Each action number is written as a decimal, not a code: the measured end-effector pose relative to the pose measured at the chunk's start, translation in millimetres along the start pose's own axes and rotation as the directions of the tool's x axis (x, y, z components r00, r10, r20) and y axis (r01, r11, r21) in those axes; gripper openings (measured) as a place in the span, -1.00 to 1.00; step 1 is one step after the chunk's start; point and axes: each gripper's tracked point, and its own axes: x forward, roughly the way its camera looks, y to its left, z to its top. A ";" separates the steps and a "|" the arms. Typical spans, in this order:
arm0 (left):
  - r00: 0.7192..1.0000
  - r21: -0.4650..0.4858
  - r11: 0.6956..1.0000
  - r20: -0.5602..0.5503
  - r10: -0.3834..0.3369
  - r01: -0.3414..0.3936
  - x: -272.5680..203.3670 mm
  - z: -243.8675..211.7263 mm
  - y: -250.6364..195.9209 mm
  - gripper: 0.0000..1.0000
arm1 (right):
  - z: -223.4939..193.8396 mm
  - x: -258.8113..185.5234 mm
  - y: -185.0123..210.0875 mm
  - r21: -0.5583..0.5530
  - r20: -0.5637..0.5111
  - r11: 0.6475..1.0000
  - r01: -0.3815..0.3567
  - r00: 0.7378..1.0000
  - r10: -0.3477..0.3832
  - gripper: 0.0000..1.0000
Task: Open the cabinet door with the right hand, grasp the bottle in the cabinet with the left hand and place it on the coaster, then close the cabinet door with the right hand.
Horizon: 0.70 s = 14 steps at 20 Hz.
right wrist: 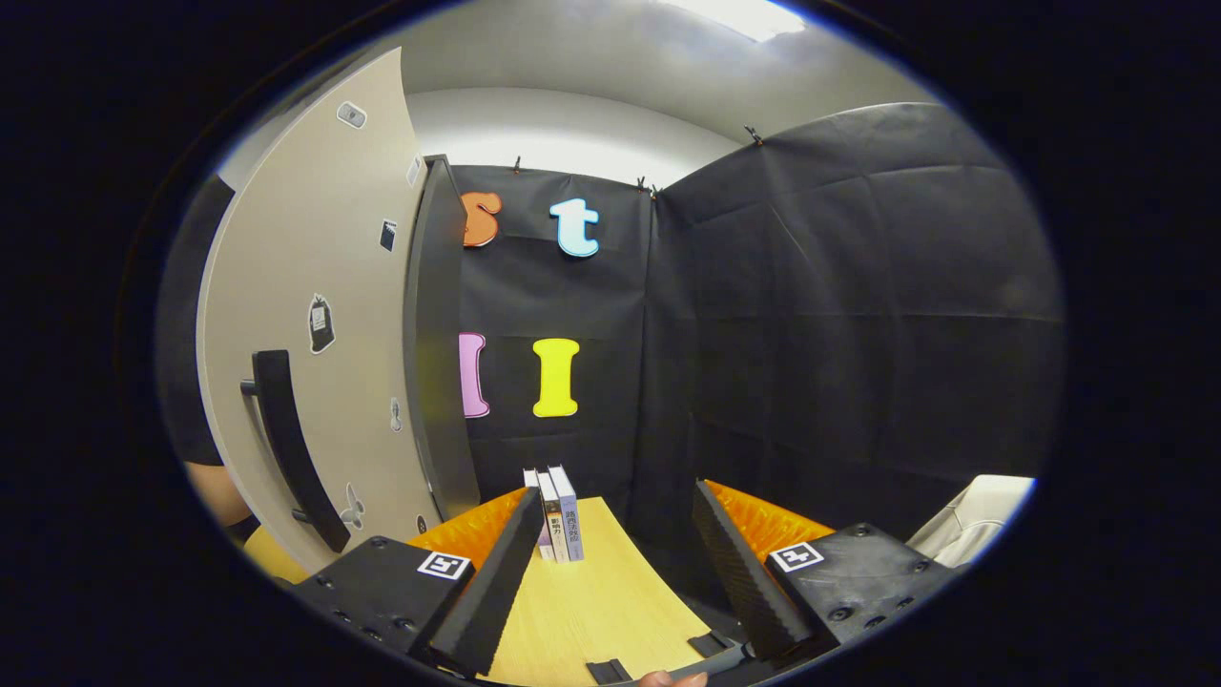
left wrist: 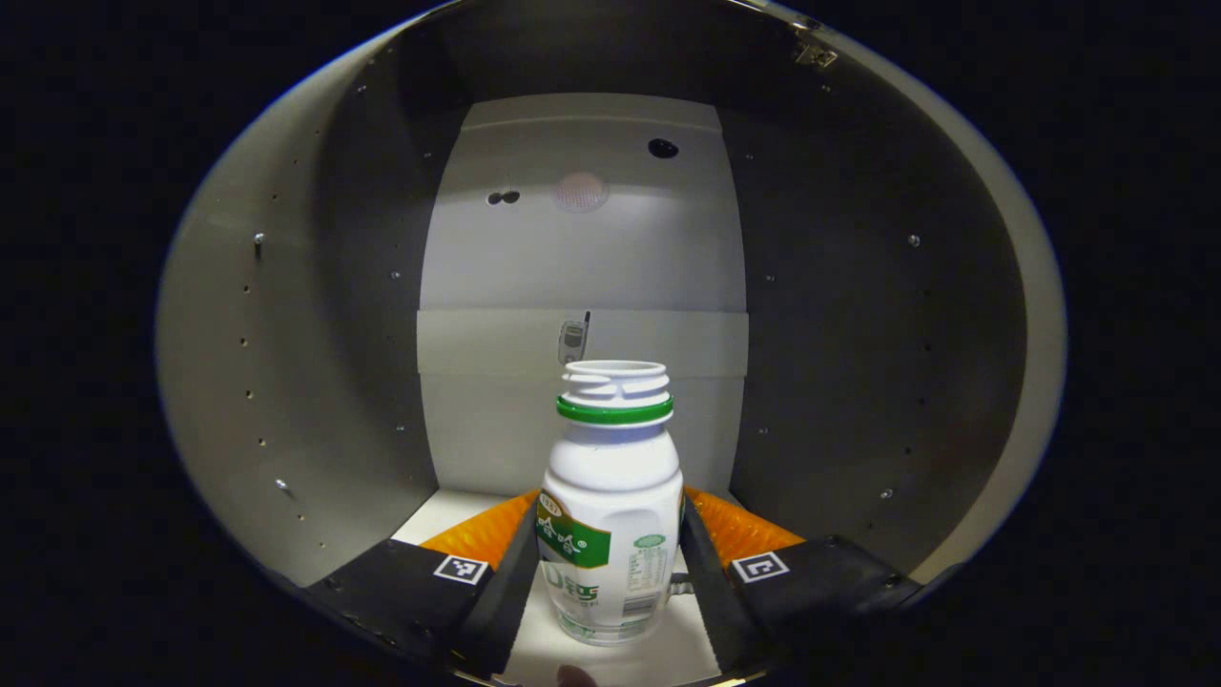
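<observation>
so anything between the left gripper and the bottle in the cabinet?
Nothing visible. In the left gripper view the bottle stands upright on the cabinet floor directly between the left gripper fingers, which flank its lower body. Whether both fingers already press on it can't be told.

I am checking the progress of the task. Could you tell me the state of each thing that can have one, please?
cabinet door: swung open.
bottle: upright inside the cabinet, no cap on it.
left gripper: fingers at both sides of the bottle; contact cannot be told.
right gripper: open, holding nothing.
books: standing upright on the table.
</observation>
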 end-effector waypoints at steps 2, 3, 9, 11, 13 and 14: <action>1.000 -0.002 1.000 0.016 -0.007 0.007 -20.2 10.5 10.7 0.56 | 3.0 -0.5 5.3 -0.008 0.013 1.000 0.001 1.000 -0.001 0.95; 1.000 -0.003 1.000 0.022 -0.011 0.011 -32.3 16.6 16.6 0.55 | 5.4 -1.0 9.9 -0.015 0.020 1.000 -0.001 1.000 0.001 0.96; 0.997 0.023 0.999 0.056 -0.050 0.049 -105.5 41.0 55.8 0.55 | 15.2 -9.0 39.6 -0.039 0.052 0.999 -0.010 0.999 0.012 0.96; 0.997 0.045 0.998 0.061 -0.053 0.051 -134.8 44.7 70.7 0.55 | 16.0 -11.7 47.2 -0.037 0.055 0.999 -0.010 0.998 0.012 0.98; 0.995 0.052 0.997 0.076 -0.061 0.057 -164.4 47.7 79.9 0.55 | 14.0 -13.0 52.9 -0.029 0.053 1.000 -0.013 0.998 0.014 0.99; 0.995 0.052 0.997 0.080 -0.062 0.058 -176.6 46.0 87.0 0.53 | 12.2 -13.6 56.1 -0.025 0.051 1.000 -0.014 0.999 0.015 0.99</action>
